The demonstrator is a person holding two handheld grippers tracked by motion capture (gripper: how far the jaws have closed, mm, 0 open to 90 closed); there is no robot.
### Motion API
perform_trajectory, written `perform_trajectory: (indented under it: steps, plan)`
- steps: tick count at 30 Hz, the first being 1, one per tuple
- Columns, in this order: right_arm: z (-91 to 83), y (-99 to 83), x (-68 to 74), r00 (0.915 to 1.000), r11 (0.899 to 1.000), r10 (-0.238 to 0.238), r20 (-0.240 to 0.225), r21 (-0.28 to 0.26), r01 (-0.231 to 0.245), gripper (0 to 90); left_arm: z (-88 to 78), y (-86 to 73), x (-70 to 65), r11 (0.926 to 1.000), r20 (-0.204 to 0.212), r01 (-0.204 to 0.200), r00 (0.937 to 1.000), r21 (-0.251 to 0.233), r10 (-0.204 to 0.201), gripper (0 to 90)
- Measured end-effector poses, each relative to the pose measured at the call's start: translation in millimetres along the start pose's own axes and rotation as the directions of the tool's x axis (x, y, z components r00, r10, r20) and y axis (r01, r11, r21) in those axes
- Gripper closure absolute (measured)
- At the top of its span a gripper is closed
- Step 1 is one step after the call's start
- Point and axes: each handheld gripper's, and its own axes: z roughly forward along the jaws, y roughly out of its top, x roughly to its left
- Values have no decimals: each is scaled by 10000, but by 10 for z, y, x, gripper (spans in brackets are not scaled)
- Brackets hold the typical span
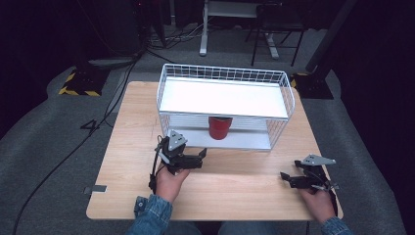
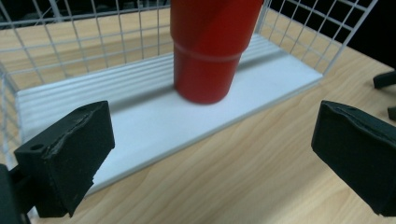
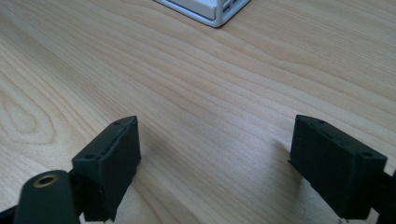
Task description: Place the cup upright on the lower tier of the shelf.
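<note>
A red cup stands upright on the lower shelf of a white wire rack at the table's far middle. My left gripper hovers just in front of that shelf, left of the cup, open and holding nothing. In the left gripper view the cup rises close ahead on the white shelf, beyond the open left gripper. My right gripper sits low over bare wood near the front right, open and empty. In the right gripper view the open right gripper has only wood grain between its jaws.
The rack's upper shelf is bare and overhangs the cup. A corner of the rack lies ahead of the right gripper. The wooden table has free room on the left and front. Cables and stands cover the floor behind.
</note>
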Motion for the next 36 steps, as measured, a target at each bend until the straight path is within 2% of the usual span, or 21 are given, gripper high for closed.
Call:
perform_trajectory:
  steps: [2,5,7,12,19,20,23,24,27,31,34,36]
  plan:
    - [0,0,0,10000,10000,0,0,2,0,164,-97,-43,43,10000,-27,25,10000,62,-25,0]
    - [0,0,0,10000,10000,-3,0,-4,3,164,-172,-78,80,9995,92,205,9997,238,-208,0]
    - [1,-1,2,10000,10000,8,9,-15,-8,164,-194,-86,87,9995,128,191,9997,240,-194,0]
    - [1,-1,2,10000,10000,5,17,-21,-5,164,-380,-164,108,9989,-68,-285,9996,384,287,0]
    - [1,-2,3,10000,10000,-15,29,-23,15,164,-486,-308,127,9959,-205,-433,9988,789,450,0]
    - [1,-2,3,10000,10000,-14,28,-25,15,164,-499,-345,134,9941,-183,-576,9981,914,595,0]
    - [1,-2,3,10000,10000,-15,29,-25,15,164,-513,-438,143,9917,-209,-510,9983,1177,539,2]
    - [1,-2,3,10000,10000,-15,29,-25,15,164,-513,-466,141,9917,-312,-432,9984,1210,473,47]
    - [1,-2,3,10000,10000,-13,29,-24,13,164,-506,-550,178,9869,-419,-291,9985,1588,362,84]
    - [1,-2,5,10000,10000,-62,-17,-25,62,164,-484,-620,227,9818,-314,-90,9994,1898,152,83]
    - [2,-1,6,10000,10000,-44,-13,-34,44,164,-468,-700,283,9724,-558,-92,9982,2330,228,89]
    - [1,-2,5,10000,10000,-62,-19,-25,62,164,-465,-737,299,9679,-795,-22,9966,2514,229,141]
